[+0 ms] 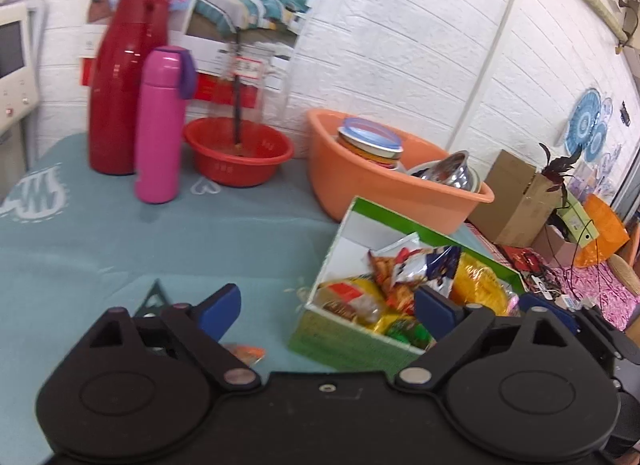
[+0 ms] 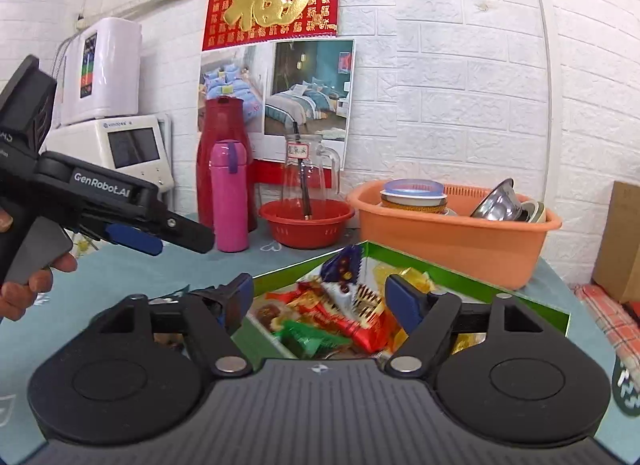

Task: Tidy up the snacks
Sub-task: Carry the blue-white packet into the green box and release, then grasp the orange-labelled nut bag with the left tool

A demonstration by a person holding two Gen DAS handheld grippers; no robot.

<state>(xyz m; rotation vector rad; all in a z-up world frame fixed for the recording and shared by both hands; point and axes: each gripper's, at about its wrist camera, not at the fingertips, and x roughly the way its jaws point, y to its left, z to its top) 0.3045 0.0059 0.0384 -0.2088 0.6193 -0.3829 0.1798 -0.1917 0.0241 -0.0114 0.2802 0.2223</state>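
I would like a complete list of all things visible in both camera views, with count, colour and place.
snack box: one, green, on the cloth, front right
snack packets: several, mixed colours, inside the box
orange basin: one, behind the box, holding dishes
red bowl: one, left of the basin
glass jug: one, clear, behind the bowl
pink bottle: one, before the red flask
red flask: one, by the wall
left gripper: black, blue pads, open, empty
right gripper: same, open, over the box

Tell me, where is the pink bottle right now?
In both views the pink bottle stands upright at the table's back left, in front of the red jug, left of the red bowl.
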